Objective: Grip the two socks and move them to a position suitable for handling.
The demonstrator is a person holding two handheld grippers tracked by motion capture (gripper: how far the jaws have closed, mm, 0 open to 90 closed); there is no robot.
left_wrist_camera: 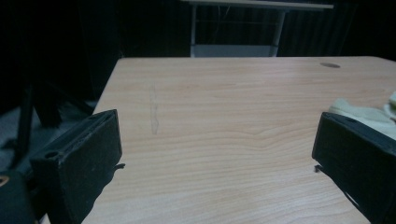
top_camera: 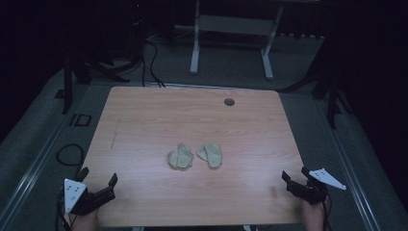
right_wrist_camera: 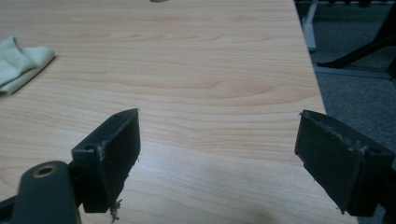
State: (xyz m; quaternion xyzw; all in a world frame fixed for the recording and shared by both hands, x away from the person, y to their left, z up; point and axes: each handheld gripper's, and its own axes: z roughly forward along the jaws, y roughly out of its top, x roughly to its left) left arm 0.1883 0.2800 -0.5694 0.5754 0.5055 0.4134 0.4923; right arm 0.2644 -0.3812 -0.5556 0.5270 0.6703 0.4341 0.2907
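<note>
Two pale beige folded cloths lie side by side at the middle of the wooden table (top_camera: 144,115): the left cloth (top_camera: 180,157) and the right cloth (top_camera: 210,155). My left gripper (top_camera: 98,177) rests open at the table's front left corner, its jaws wide apart and empty. In the left gripper view (left_wrist_camera: 215,154) a cloth (left_wrist_camera: 359,113) peeks above the right jaw. My right gripper (top_camera: 296,174) stands open at the front right corner, nothing between its jaws. In the right gripper view (right_wrist_camera: 217,144) a cloth (right_wrist_camera: 21,63) lies far left.
A round dark cable hole (top_camera: 229,101) sits near the table's far edge. Behind the table stands a white desk frame (top_camera: 231,33); cables (top_camera: 151,62) trail on the grey floor. Dark stand legs (top_camera: 332,91) flank the table. A faint pencil mark (left_wrist_camera: 154,112) runs along the left side.
</note>
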